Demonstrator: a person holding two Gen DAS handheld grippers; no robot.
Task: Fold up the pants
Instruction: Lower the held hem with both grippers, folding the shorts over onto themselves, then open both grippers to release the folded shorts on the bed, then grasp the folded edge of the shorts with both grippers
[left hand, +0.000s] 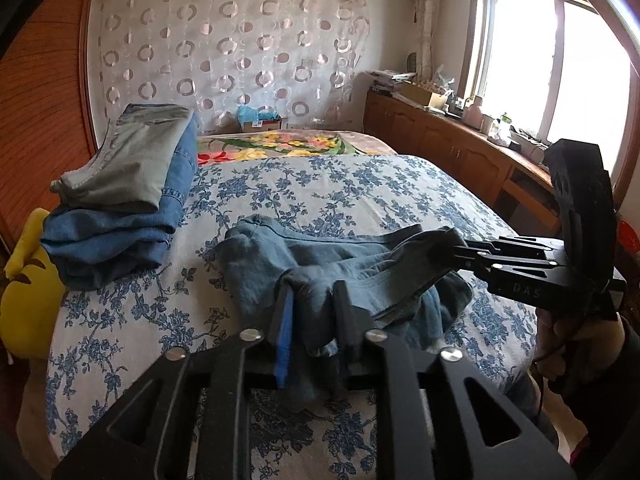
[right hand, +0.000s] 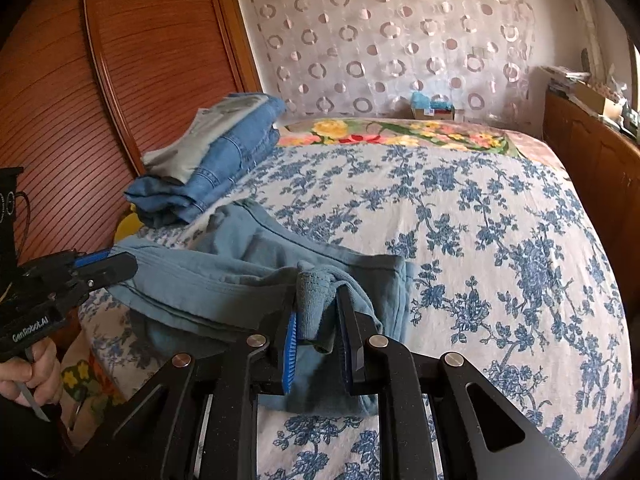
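Both grippers — left gripper (left hand: pixel 312 304), right gripper (right hand: pixel 316 308) — pinch pants (left hand: pixel 344 256) (bunched).

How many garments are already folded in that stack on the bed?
2 visible: a grey-green garment on top and blue jeans beneath it, stacked at the bed's left edge beside the wooden headboard. More could be hidden between the layers.

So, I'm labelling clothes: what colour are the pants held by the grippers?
Dusty blue-grey pants, clearest in the right wrist view.
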